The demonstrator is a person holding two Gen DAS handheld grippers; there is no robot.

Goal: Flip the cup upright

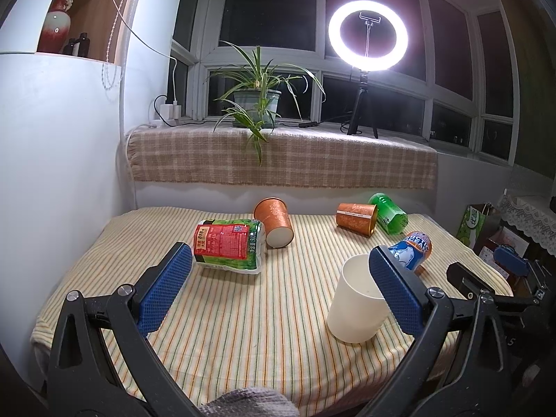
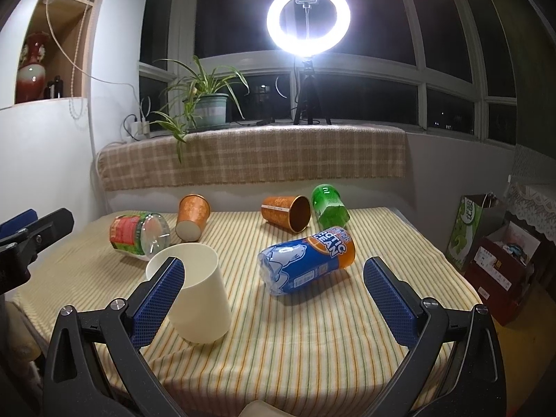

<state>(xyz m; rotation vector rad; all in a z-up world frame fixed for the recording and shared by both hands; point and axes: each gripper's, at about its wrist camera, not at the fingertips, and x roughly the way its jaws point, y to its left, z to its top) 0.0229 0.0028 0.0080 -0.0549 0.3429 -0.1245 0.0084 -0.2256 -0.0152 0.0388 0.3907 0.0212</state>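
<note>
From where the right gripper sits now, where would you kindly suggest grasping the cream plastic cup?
Probably across the side wall of the cream plastic cup, near mid-height, approached from the front edge of the table. It appears to stand mouth-up and tapers toward its base, so the open right gripper could straddle it; the rim gives less surface.

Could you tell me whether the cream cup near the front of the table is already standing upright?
Yes, upright: the cream cup stands on its narrower base with its open rim facing up; what shows of the inside looks empty.

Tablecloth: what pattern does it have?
The tablecloth has thin orange and green stripes on cream, clearest in the right wrist view.
</note>
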